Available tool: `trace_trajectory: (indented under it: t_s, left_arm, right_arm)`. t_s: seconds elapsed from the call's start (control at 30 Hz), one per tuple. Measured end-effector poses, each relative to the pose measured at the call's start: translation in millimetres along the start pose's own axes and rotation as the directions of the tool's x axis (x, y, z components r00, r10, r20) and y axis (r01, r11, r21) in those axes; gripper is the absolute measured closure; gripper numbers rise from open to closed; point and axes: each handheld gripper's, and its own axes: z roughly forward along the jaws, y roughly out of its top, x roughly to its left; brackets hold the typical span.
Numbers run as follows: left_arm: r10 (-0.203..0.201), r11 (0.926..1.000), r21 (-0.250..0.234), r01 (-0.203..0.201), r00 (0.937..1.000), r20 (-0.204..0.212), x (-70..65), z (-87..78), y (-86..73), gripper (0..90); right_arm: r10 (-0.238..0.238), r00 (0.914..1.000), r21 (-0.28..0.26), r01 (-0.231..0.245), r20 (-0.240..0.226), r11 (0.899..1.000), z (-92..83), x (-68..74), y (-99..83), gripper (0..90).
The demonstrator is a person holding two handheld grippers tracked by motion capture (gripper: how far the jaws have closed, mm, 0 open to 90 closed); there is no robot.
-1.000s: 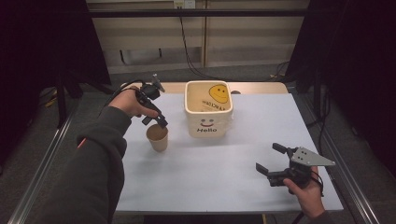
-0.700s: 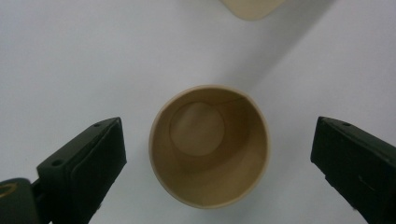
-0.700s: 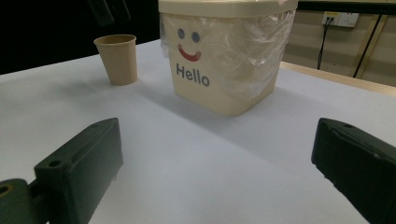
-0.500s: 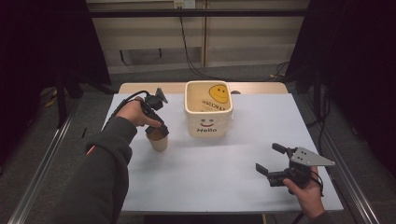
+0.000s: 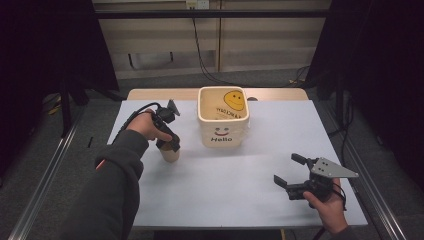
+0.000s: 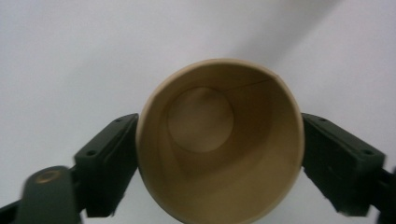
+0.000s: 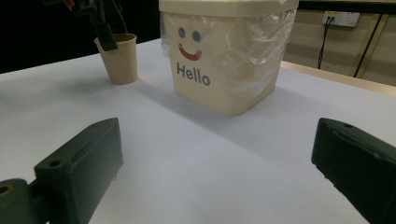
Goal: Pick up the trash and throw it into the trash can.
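With your left gripper (image 6: 219,154) just closed on the empty paper cup (image 6: 219,140) at its rim, squeezing harder may crush the thin wall; your right gripper (image 5: 295,172) rests open.

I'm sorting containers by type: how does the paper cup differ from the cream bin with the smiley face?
The paper cup is plain brown and round; the bin is cream, squarish, and printed with a smiley and "Hello". The cup is much smaller and shorter than the bin. The cup is bare inside, while the bin has a clear plastic liner. The left tongs flank the cup; nothing holds the bin. Both stand upright, open-topped, on the white table.
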Motion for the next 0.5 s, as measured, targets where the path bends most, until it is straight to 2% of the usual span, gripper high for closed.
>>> trace_trajectory:
  t_s: [0.13,0.23,0.27,0.5]
  left_arm:
    - [-0.025,0.9997,0.001,0.025,0.9997,0.007,-0.8,-5.8,-1.4,20.9]
    - [-0.009,0.9999,-0.007,0.009,1.0,0.004,-0.3,-14.4,-2.1,20.9]
    - [-0.018,0.9998,-0.009,0.018,0.9998,0.003,-0.6,-18.8,-2.2,20.8]
    - [-0.017,0.9997,-0.015,0.017,0.9999,-0.002,-4.5,-51.0,-0.3,21.1]
  right_arm:
    - [-0.002,1.0,-0.005,0.002,0.006,1.0,0.2,0.3,0.0,1.5]
    - [0.0,1.0,-0.006,0.0,0.008,1.0,0.1,0.2,0.1,1.5]
    - [-0.002,1.0,-0.005,0.002,0.008,1.0,0.1,0.0,-0.1,1.4]
    - [0.0,0.9999,-0.01,0.0,0.011,1.0,0.2,0.1,0.3,1.5]
